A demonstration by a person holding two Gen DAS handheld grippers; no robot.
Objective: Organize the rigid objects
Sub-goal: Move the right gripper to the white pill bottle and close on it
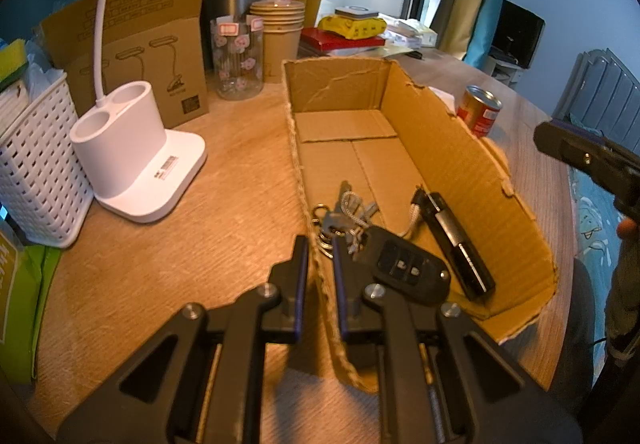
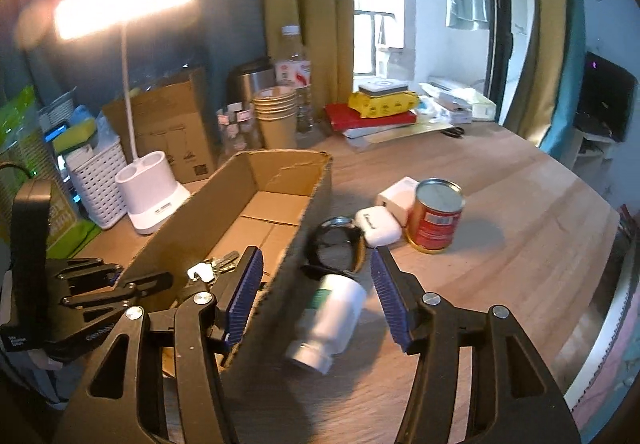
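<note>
An open cardboard box (image 1: 452, 164) lies lengthwise on the wooden table. Inside it are a black car key fob (image 1: 408, 268) with a bunch of keys (image 1: 344, 212) and a black flashlight-like stick (image 1: 456, 244). My left gripper (image 1: 320, 244) is shut on the box's left wall at its near end. My right gripper (image 2: 316, 298) is open, one finger over the box and the other outside it. A white bottle (image 2: 332, 320) lies on its side on the table between them, blurred and untouched. Beyond it are a black ring-shaped object (image 2: 336, 244), a white case (image 2: 378, 226), a white charger (image 2: 398, 198) and a red can (image 2: 436, 220).
Left of the box stand a white lamp base (image 1: 136, 160), a white woven basket (image 1: 36, 172) and a brown carton (image 1: 152, 44). Behind it are a patterned glass jar (image 1: 238, 56), stacked paper cups (image 1: 280, 28), a steel mug, a water bottle, and books under a yellow packet (image 1: 352, 26).
</note>
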